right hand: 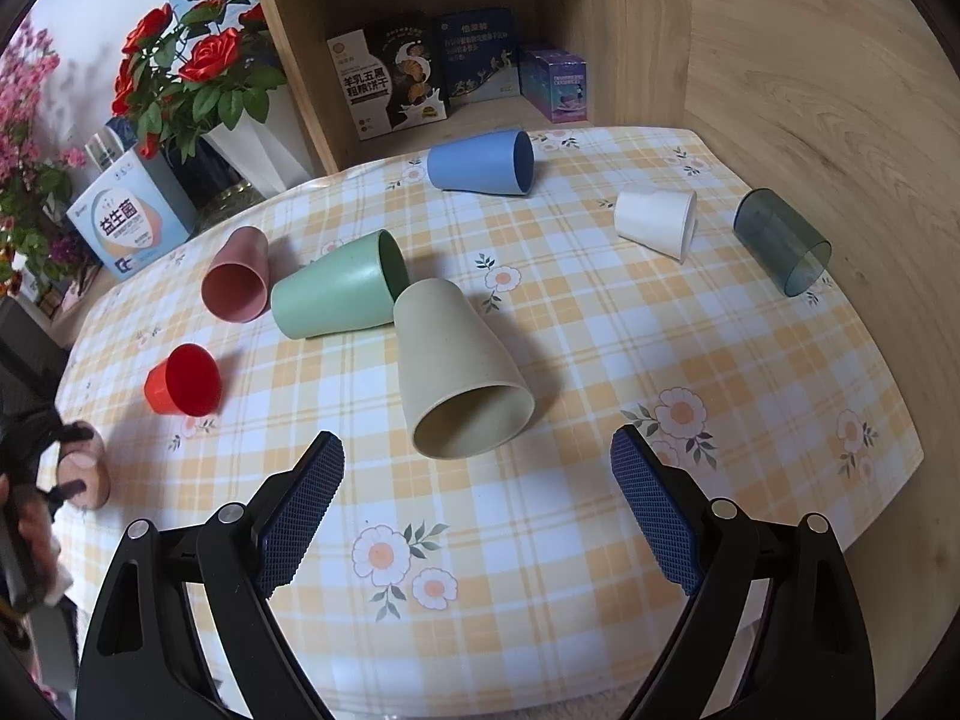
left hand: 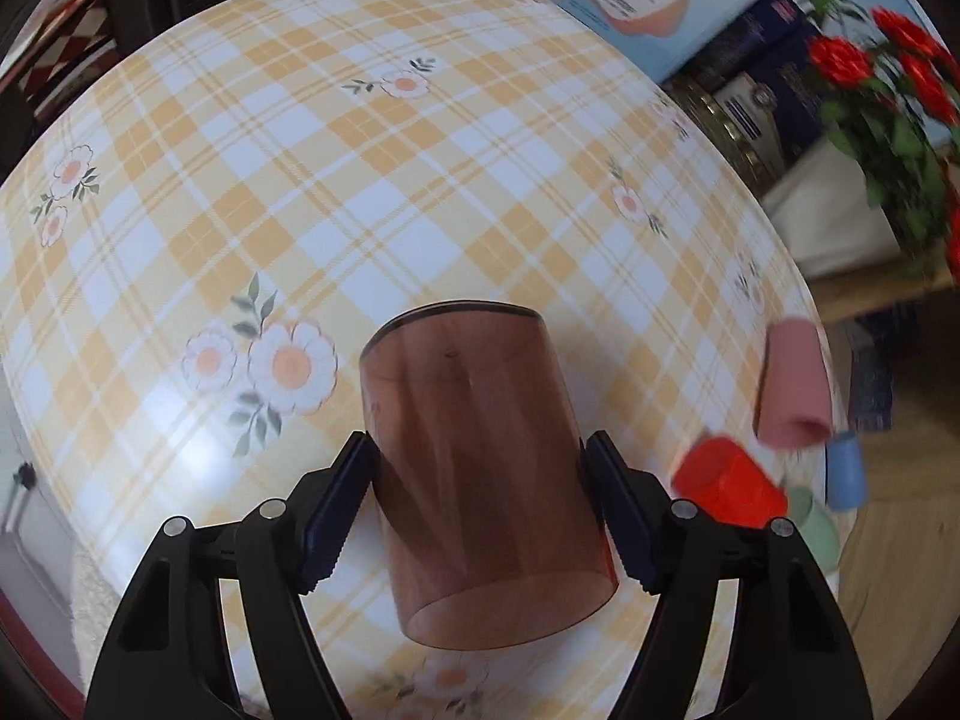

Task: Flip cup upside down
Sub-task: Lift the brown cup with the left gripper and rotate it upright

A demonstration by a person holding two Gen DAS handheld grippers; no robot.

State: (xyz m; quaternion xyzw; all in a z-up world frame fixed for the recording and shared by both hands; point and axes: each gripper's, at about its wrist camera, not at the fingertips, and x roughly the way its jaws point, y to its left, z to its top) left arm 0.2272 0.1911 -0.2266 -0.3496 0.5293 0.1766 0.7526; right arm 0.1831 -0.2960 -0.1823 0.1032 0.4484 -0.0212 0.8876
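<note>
My left gripper [left hand: 477,468] is shut on a translucent brown cup [left hand: 480,468], its pads pressing both sides. The cup is tilted, with one end toward the camera, above the yellow plaid tablecloth [left hand: 420,180]. In the right wrist view the same cup [right hand: 84,471] shows at the far left edge, held by the other gripper. My right gripper [right hand: 477,468] is open and empty, just in front of a beige cup [right hand: 456,366] lying on its side with its mouth toward me.
Lying on the tablecloth [right hand: 600,360] are a green cup [right hand: 336,288], pink cup [right hand: 237,282], red cup [right hand: 183,381], blue cup [right hand: 480,162], white cup [right hand: 657,222] and smoky grey cup [right hand: 780,243]. A wooden shelf [right hand: 780,60], boxes and a rose vase [right hand: 258,150] stand behind.
</note>
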